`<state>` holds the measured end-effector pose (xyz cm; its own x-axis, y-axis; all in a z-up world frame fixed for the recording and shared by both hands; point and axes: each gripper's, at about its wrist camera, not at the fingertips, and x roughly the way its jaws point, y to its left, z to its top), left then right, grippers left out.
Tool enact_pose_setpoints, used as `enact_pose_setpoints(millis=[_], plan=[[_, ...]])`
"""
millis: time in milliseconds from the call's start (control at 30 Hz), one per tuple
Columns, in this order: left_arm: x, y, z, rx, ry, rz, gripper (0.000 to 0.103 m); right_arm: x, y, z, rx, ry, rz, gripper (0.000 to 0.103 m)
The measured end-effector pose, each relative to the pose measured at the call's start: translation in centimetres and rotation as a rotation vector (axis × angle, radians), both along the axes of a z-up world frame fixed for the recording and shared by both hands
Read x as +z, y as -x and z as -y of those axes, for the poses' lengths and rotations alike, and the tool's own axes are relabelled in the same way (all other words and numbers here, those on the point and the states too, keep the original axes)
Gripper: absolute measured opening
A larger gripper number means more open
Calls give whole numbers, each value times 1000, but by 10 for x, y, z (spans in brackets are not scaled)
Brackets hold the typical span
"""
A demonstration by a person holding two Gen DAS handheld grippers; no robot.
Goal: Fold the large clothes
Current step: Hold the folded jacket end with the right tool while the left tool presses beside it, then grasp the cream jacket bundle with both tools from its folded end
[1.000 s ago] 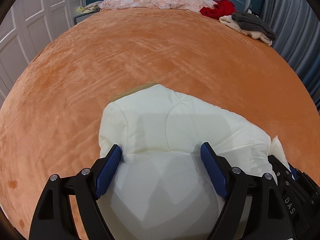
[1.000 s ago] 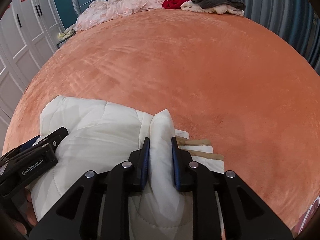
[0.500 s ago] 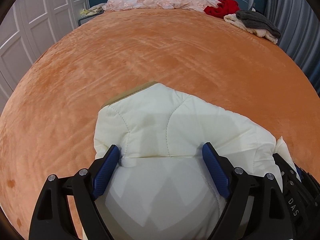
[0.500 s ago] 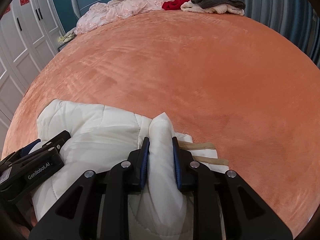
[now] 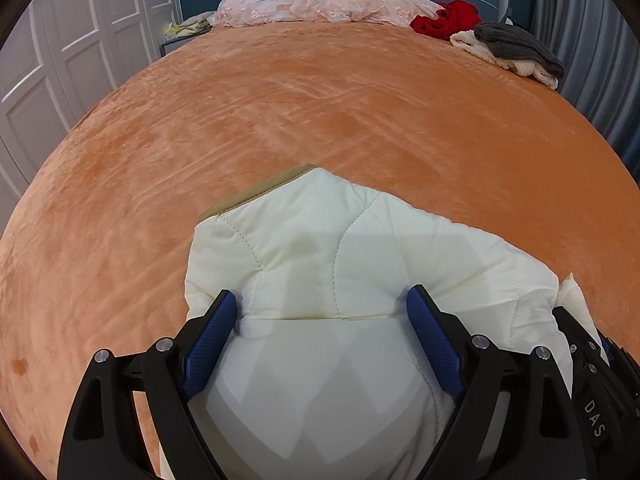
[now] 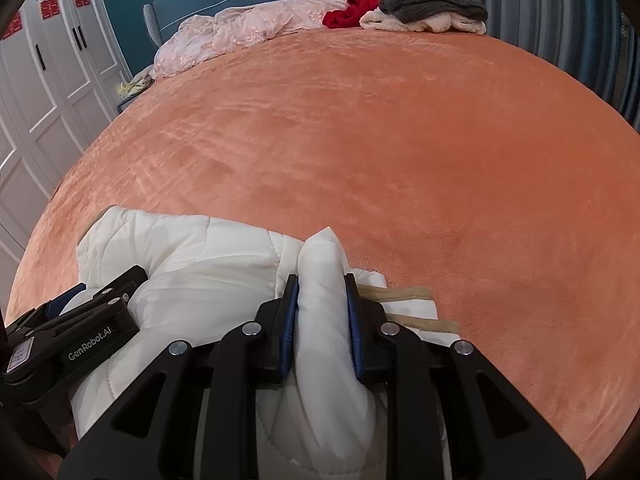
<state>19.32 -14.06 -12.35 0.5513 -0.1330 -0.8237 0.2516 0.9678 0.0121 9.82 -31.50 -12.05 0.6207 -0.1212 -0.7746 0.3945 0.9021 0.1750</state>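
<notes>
Jacket point(image 5: 344, 264) hem cut off below; right tool point(image 6: 322, 300) pinches it, left tool point(image 5: 320, 312) spread wide

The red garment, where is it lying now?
The red garment lies at the far end of the orange bed, between the pink lace cloth and the grey and cream pile.

Cream quilted jacket point(image 5: 320, 248), padded, tan trim at one edge, lies bunched and partly folded on the orange bed's near side.
</notes>
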Motion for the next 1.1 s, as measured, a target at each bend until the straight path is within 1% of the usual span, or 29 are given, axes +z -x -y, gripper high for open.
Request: enact_pose_setpoints(millis=[200, 267, 300, 400, 500, 567, 667, 733, 800, 867, 967, 1033, 1100], plan=[[0, 1, 1, 4, -9, 5, 86, 1, 2, 1, -6, -5, 11, 21], [1, 1, 1, 3, -7, 2, 86, 3, 5, 5, -9, -32, 25, 22], [2, 1, 0, 2, -6, 0, 86, 6, 8, 9, -12, -62, 37, 22], [15, 7, -5, -10, -4, -7, 86, 25, 26, 17, -44, -120, 70, 24], [32, 28, -18, -22, 12, 6, 86, 47, 54, 12, -31, -121, 93, 26], [39, 46, -27, -20, 42, 14, 86, 54, 72, 5, 13, -150, 77, 26], [43, 75, -35, -26, 52, 41, 86, 58, 94, -2, 36, -159, 49, 26], [47, 91, -40, -24, 59, 46, 86, 60, 106, -3, 32, -170, 29, 26], [50, 101, -48, -12, 91, 22, 86, 65, 118, -5, 30, -161, 20, 22], [52, 108, -56, -2, 117, -7, 86, 70, 128, -11, 58, -146, 10, 13], [52, 121, -62, -5, 108, -45, 86, 69, 135, -22, 97, -127, -31, 8], [52, 131, -62, -20, 90, -53, 86, 63, 141, -28, 114, -105, -54, 8], [50, 138, -61, -29, 73, -56, 86, 54, 144, -27, 110, -112, -75, 8]])
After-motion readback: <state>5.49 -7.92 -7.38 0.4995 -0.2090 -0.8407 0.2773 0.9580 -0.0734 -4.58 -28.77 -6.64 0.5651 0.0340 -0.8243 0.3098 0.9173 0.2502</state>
